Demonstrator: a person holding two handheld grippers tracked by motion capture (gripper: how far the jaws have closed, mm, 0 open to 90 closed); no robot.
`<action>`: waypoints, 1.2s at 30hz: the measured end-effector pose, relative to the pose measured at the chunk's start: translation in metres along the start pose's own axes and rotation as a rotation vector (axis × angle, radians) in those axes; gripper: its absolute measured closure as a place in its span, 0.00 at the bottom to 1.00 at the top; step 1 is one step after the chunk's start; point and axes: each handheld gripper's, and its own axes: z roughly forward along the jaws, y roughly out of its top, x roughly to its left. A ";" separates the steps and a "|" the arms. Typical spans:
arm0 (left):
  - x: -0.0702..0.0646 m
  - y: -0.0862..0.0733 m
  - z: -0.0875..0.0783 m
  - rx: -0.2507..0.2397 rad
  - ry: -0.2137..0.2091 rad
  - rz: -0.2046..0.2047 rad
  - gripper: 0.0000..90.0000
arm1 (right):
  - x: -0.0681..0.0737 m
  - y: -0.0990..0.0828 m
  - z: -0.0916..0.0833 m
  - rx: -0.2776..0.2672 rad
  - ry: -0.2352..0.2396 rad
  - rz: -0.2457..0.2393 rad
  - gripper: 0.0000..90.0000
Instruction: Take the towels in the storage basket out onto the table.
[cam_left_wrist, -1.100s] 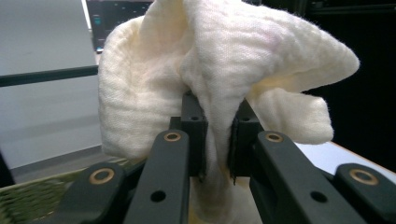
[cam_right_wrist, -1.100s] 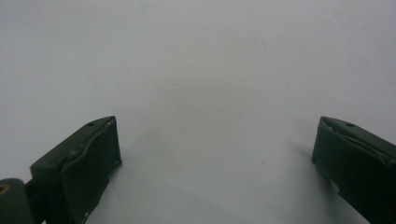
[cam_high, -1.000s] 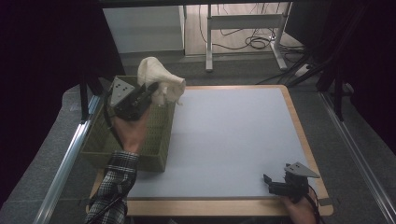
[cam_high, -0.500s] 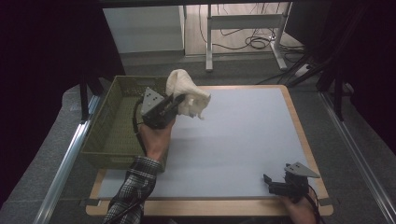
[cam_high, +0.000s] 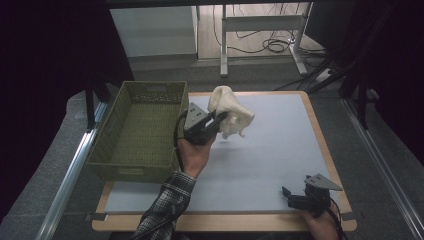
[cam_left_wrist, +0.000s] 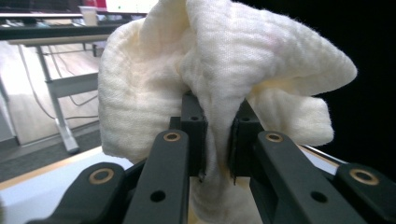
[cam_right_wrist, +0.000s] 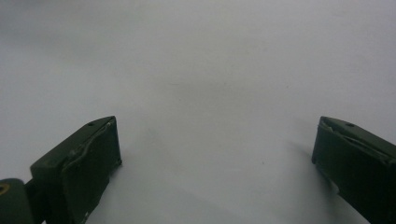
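While left claw grips cloth, basket sits just beside.

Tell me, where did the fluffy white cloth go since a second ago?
The left gripper, shut on the white cloth, carried it from above the green basket out to the right, and it now hangs over the grey mat. The grip held all the way; nothing was let go. The basket stayed put, and the right gripper stayed open at the mat's near right corner.
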 end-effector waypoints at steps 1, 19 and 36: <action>0.000 0.000 0.000 0.000 0.000 0.000 0.89 | 0.000 0.000 0.000 0.000 0.000 0.000 0.01; -0.020 -0.058 0.045 0.111 -0.021 -0.010 0.89 | 0.000 0.000 0.000 0.000 0.001 0.000 0.01; -0.010 -0.115 0.042 0.314 -0.017 0.001 0.87 | 0.000 0.000 0.000 0.000 -0.001 -0.001 0.01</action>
